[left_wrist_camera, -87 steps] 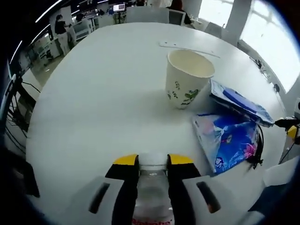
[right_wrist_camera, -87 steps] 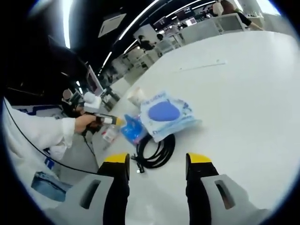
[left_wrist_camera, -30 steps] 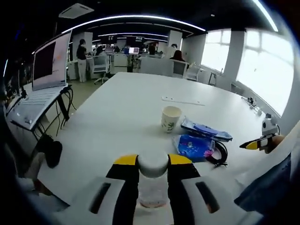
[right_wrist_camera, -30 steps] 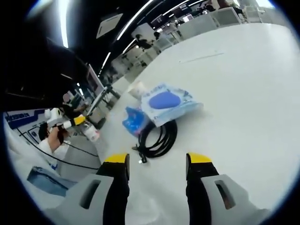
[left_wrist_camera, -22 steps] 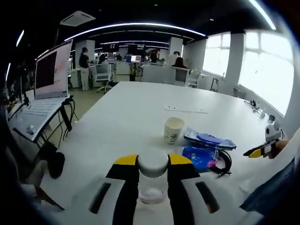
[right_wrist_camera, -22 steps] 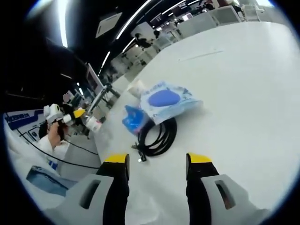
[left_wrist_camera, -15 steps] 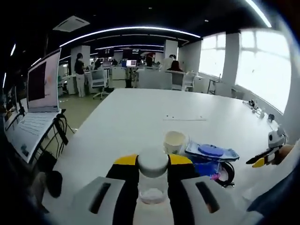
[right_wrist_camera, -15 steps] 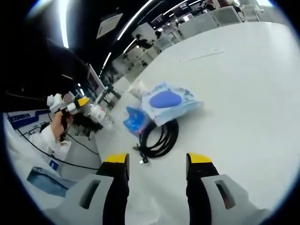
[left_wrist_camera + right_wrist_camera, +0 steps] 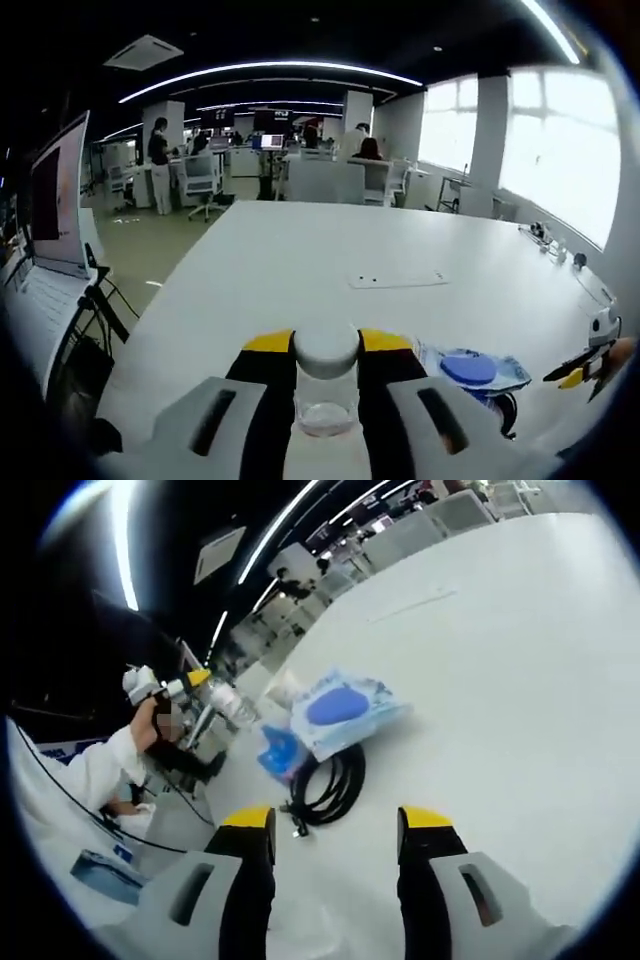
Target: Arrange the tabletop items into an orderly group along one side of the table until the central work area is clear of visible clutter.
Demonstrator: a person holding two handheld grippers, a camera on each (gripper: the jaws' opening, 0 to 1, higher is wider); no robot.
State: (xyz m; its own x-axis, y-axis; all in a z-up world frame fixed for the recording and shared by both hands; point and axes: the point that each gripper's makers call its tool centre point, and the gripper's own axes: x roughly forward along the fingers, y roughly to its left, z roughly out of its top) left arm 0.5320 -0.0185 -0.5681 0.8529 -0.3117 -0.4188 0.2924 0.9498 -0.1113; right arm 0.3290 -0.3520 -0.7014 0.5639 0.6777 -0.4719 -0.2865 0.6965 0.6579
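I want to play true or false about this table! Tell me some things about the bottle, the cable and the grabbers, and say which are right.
1. The left hand-held gripper is shut on a bottle with a white cap. True.
2. The right hand-held gripper holds the black cable. False: its jaws are open and hold nothing; the cable lies on the table.
3. The pack with the blue circle lies partly over the cable. True.
4. The bottle stands on the table. False: it is held up in the air.
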